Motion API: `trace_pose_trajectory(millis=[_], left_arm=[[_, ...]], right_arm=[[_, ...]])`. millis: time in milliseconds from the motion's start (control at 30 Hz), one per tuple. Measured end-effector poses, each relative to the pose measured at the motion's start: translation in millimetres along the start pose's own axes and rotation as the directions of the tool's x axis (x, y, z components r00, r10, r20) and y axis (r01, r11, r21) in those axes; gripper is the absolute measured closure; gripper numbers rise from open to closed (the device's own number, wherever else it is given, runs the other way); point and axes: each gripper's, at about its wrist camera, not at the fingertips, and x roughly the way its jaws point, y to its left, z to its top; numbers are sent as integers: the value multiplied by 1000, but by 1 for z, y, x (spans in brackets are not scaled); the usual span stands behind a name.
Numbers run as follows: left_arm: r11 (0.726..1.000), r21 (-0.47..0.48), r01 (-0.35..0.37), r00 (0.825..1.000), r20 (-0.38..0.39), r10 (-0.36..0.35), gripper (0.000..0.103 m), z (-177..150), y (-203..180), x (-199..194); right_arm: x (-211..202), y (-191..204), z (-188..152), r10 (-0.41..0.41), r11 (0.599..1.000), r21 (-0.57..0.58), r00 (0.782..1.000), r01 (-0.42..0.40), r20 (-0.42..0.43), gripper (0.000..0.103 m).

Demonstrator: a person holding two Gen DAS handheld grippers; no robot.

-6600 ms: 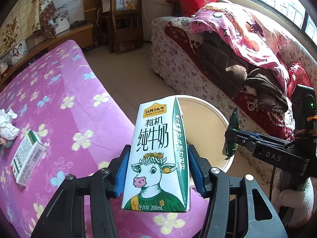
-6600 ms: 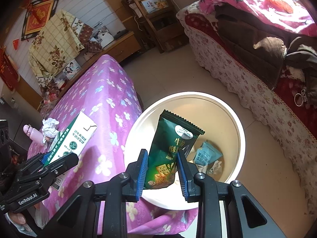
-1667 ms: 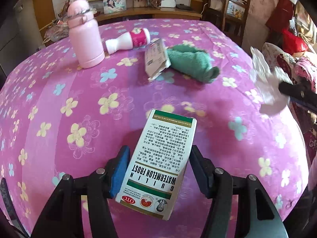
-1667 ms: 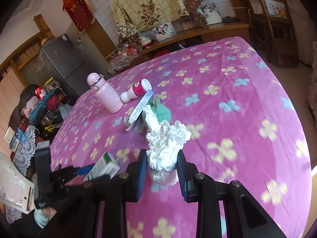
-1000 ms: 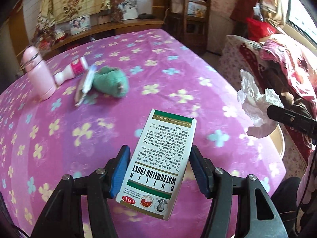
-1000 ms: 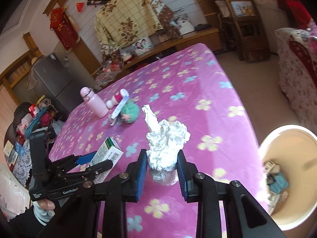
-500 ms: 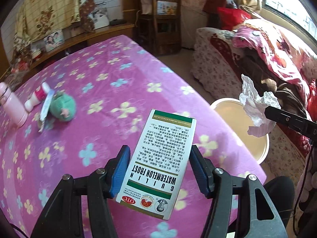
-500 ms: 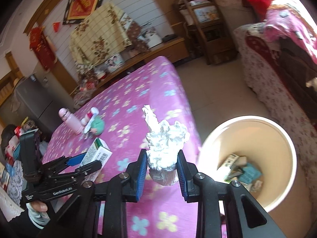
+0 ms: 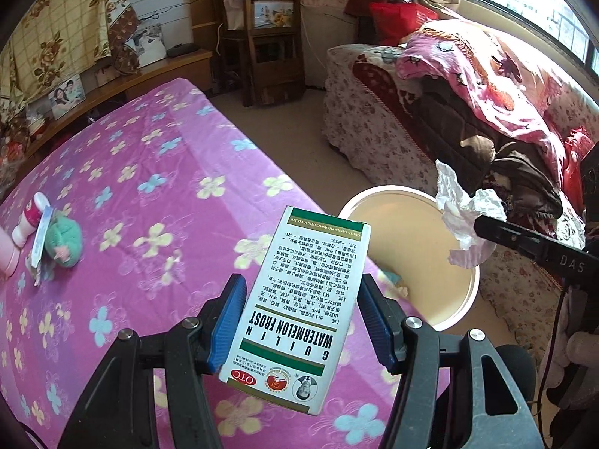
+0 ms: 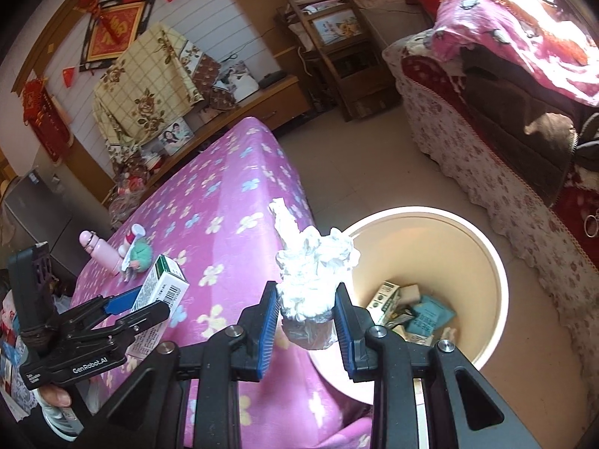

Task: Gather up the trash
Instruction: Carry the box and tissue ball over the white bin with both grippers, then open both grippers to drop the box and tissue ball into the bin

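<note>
My left gripper (image 9: 303,318) is shut on a white and green medicine box (image 9: 299,307), held above the purple flowered table edge; the box also shows in the right wrist view (image 10: 161,292). My right gripper (image 10: 305,321) is shut on a crumpled white tissue wad (image 10: 310,277), held just left of and above the cream trash bin (image 10: 490,262). The wad also shows in the left wrist view (image 9: 464,217), over the bin's rim (image 9: 468,299). The bin holds several packets and a carton (image 10: 408,310).
The purple flowered table (image 9: 131,205) carries a green plush toy (image 9: 63,239), a small white and red bottle (image 9: 30,217) and a pink flask (image 10: 99,250). A sofa with pink blankets (image 9: 468,86) stands right of the bin. A wooden shelf (image 9: 269,33) is behind.
Both grippers have swung from over the table toward the trash bin, still holding the box and the tissue. The bin is now nearer and lower in both views.
</note>
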Motion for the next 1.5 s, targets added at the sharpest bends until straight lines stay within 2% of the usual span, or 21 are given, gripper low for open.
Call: trace_pose_trajectory(millis=[533,1000,1100,1133,1200,1367,1500], left_arm=[[998,28,59,998,-25,-58,40,21,-48,30],[991,-15,130,990,-55,-131,40,29,-68,57],[988,-25,151,987,-53,-152,40,30,-70,59],[987,-31,155,986,-55,-157,40,30,-70,60],[985,-44,166,984,-64,-169,40,30,-68,61],[980,-73,185,979,-72,-191,40,28,-63,63],[970,-99,220,972,-60,-227,36,28,-59,59]], right_arm=[[6,-43,-3,-65,996,61,998,66,-19,71],[15,-76,-3,-122,985,121,992,125,-31,70],[17,-81,-3,-122,982,142,992,127,-40,64],[18,-82,-3,-117,981,152,992,123,-44,52],[19,-84,-3,-109,979,171,993,116,-46,37],[17,-83,-4,-95,979,179,994,102,-43,37],[18,-79,-6,-85,979,179,995,92,-50,37]])
